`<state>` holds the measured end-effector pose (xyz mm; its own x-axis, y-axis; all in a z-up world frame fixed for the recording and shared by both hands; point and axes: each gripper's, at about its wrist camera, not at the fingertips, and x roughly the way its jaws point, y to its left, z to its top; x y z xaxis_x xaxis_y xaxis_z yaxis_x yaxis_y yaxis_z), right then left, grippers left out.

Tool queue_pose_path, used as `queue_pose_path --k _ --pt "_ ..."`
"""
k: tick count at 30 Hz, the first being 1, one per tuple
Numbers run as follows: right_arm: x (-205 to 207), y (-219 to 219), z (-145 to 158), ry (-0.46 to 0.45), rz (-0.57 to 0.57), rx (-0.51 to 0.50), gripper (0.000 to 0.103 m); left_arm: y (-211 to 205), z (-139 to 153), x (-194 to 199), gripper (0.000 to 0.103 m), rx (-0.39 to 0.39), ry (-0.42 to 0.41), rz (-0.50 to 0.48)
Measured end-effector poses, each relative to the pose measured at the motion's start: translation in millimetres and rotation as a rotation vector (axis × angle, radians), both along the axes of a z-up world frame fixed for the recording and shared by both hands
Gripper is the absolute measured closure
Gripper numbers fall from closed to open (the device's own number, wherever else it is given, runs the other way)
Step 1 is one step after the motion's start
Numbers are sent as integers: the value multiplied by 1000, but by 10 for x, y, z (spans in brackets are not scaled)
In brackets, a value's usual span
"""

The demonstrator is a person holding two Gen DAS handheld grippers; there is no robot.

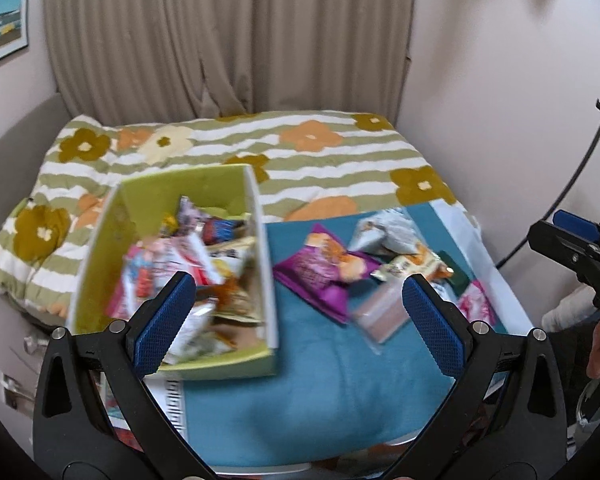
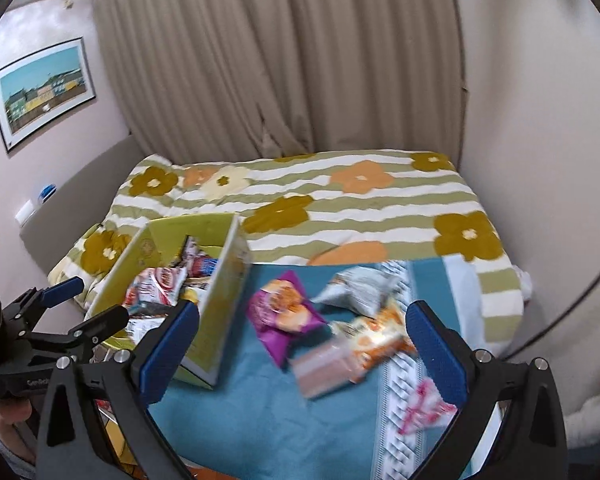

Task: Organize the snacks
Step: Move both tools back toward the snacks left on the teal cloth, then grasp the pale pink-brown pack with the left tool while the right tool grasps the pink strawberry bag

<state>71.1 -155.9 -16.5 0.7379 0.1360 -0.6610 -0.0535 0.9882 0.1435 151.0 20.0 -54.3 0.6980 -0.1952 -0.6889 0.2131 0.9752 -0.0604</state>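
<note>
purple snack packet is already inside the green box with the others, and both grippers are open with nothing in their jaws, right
Not quite. The purple snack packet is not in the green box; it lies on the blue cloth just right of it, as the right wrist view shows. The rest holds: the left gripper and right gripper are open and empty.

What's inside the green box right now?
The green box holds a loose heap of snack packets, pink, white, red and yellow wrappers piled over each other. The blur hides their labels, and the box's floor and anything under the heap is covered.
</note>
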Motion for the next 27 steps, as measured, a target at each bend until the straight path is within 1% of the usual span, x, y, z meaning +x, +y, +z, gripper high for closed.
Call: queue_pose_path --k 3,6,9,15,19,22,24,25,27 --pt "-114 -231 -52 4 -13 -12 0 -224 -132 -14 0 -6 10 -22" --pt "-213 -431 -146 5 -24 -16 0 -457 -342 -16 0 -3 32 -55" --pt "-302 -580 -296 14 -44 -48 0 -678 -567 11 0 15 47 -104" --pt "-350 -863 -760 83 -108 -15 0 -1112 -984 140 0 98 59 -254" --pt "-330 -1007 -1064 112 -163 -1 0 -1338 -1324 296 0 149 87 -367" --pt "-288 -1066 -1314 155 -208 1 0 -1471 -1585 414 1 192 112 -431" --pt "-248 -1096 -1484 191 -235 5 0 -1536 -1732 499 4 214 133 -465" --pt "-219 -1108 -1576 214 -248 9 0 -1563 -1794 540 7 227 143 -480" --pt "-190 -1106 -1674 238 -265 14 0 -1615 -1903 604 9 254 154 -507"
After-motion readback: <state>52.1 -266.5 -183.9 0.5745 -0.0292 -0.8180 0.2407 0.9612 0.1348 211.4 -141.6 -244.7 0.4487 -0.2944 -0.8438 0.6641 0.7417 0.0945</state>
